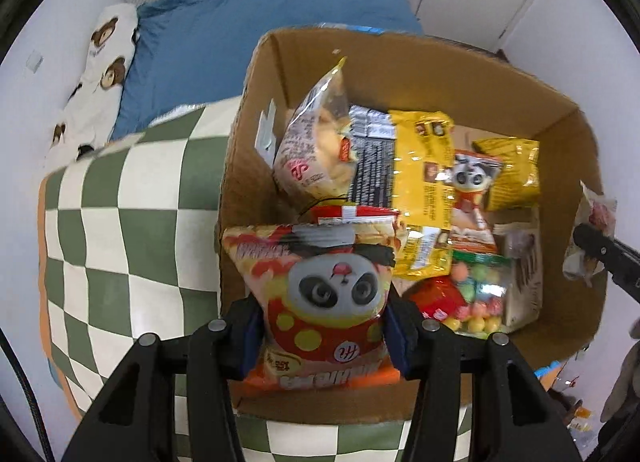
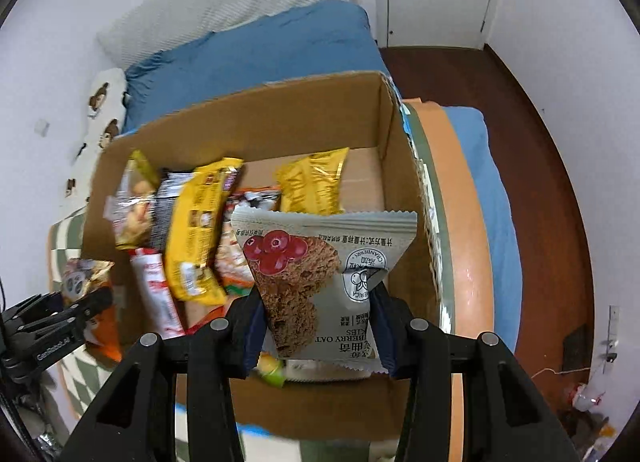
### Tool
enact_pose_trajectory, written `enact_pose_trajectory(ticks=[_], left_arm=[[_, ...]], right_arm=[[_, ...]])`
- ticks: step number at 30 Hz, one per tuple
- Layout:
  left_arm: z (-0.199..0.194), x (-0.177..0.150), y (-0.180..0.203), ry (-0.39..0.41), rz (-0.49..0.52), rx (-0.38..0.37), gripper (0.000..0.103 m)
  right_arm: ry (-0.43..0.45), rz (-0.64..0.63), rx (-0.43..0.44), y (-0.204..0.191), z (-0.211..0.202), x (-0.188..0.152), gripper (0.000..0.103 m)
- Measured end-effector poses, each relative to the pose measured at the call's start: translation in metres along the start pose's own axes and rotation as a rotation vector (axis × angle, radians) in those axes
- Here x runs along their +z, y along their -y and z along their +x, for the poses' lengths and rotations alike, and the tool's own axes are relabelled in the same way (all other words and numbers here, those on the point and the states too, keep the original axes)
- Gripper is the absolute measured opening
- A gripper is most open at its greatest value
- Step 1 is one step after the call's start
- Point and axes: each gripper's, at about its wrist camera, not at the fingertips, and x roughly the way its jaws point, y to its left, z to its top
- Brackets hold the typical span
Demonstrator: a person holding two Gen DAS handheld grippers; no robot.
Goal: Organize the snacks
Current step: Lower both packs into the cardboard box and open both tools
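Observation:
An open cardboard box (image 1: 400,62) (image 2: 280,118) stands on a bed and holds several snack packets: yellow bags (image 1: 424,182) (image 2: 312,182), a clear bag of puffs (image 1: 316,142), and a pack of coloured candy balls (image 1: 480,290). My left gripper (image 1: 324,326) is shut on a red-and-orange panda snack bag (image 1: 328,286), hanging over the box's near left corner. My right gripper (image 2: 316,322) is shut on a grey cranberry oat cookie bag (image 2: 320,274) above the box's near right part. Each gripper shows at the edge of the other view.
The box rests on a green-and-white checkered blanket (image 1: 120,222). Behind it lie a blue pillow (image 1: 240,42) and a bear-print pillow (image 1: 104,62). Brown floor (image 2: 540,182) runs along the bed's right side, with white walls around.

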Motion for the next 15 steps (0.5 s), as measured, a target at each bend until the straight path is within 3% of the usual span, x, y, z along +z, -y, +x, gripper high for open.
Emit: enact_pose_trajectory(ticks=[1, 3, 15], left_arm=[[0.003, 0.001, -0.002, -0.007, -0.012, -0.016, 0.072], [0.005, 0.003, -0.003, -0.007, -0.023, -0.024, 0.089], [-0.006, 0.002, 0.009, 0.049, -0.024, -0.045, 0.089]], right_arm=[[-0.019, 0.007, -0.010, 0.001, 0.007, -0.007, 0.053], [-0.037, 0.008, -0.003, 0.003, 0.017, -0.008, 0.082], [-0.029, -0.032, -0.029, -0.011, 0.021, -0.019, 0.092]])
